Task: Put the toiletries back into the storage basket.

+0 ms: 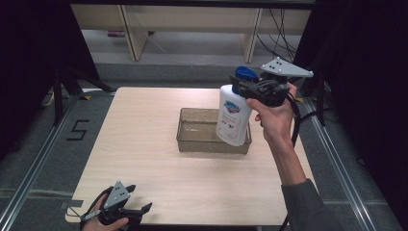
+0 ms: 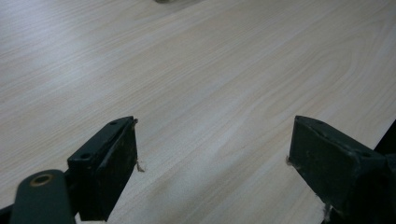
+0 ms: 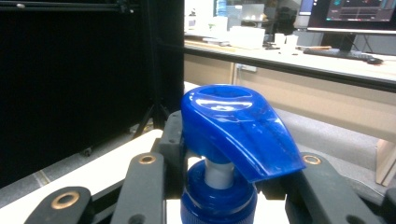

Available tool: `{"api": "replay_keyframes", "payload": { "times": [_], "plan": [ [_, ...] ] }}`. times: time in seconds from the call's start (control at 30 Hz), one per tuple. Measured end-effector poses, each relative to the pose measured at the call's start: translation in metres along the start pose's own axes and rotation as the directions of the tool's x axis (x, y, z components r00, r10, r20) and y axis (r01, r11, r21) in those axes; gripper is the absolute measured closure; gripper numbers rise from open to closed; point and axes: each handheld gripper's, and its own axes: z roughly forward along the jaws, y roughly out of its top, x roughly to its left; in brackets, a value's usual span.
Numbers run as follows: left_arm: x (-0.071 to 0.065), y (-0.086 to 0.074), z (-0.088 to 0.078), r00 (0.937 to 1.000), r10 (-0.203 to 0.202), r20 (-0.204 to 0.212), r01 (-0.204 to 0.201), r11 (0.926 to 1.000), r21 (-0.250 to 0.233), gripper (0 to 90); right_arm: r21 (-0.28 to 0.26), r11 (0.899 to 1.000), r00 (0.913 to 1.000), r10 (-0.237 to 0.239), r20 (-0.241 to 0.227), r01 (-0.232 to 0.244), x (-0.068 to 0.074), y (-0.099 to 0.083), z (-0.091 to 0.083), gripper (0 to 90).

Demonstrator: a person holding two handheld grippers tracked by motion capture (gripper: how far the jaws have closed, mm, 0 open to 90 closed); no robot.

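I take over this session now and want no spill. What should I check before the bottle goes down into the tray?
1. Right gripper shut on the pump bottle at its neck: ok.
2. Bottle over the tray: ok, above its right end.
3. Bottle upright: not ok, slightly tilted.
4. Tray free of other things: ok, as far as seen.
5. Left gripper out of the way: ok, open at the table's near edge.
6. Blue pump head locked: cannot tell.

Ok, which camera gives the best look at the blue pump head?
The right gripper view: the pump head sits close up, between that gripper's jaws, with its spout and collar clear. In the high view it's a small blue spot atop the bottle, partly behind the right gripper. The left gripper view faces tabletop.
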Motion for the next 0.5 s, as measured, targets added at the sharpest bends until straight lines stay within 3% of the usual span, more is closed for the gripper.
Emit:
{"api": "replay_keyframes", "payload": {
  "times": [0.23,0.43,0.5],
  "plan": [
    [0.0,0.0,0.0,1.0,0.0,0.003,0.0,1.0,0.0,14.8,0.018,1.0,0.9988,0.02,0.046,-0.021,-0.015,-0.005,0.01,61.6],
    [0.001,0.0,0.0,1.0,0.009,-0.005,-0.009,1.0,0.005,14.8,0.025,1.0,0.9969,0.006,0.079,-0.008,-0.024,-0.01,0.016,61.6],
    [0.0,0.0,0.0,1.0,0.0,0.005,0.0,1.0,-0.003,14.8,0.021,0.999,0.996,0.025,0.085,-0.027,-0.027,-0.013,0.018,61.6]
  ]
}}
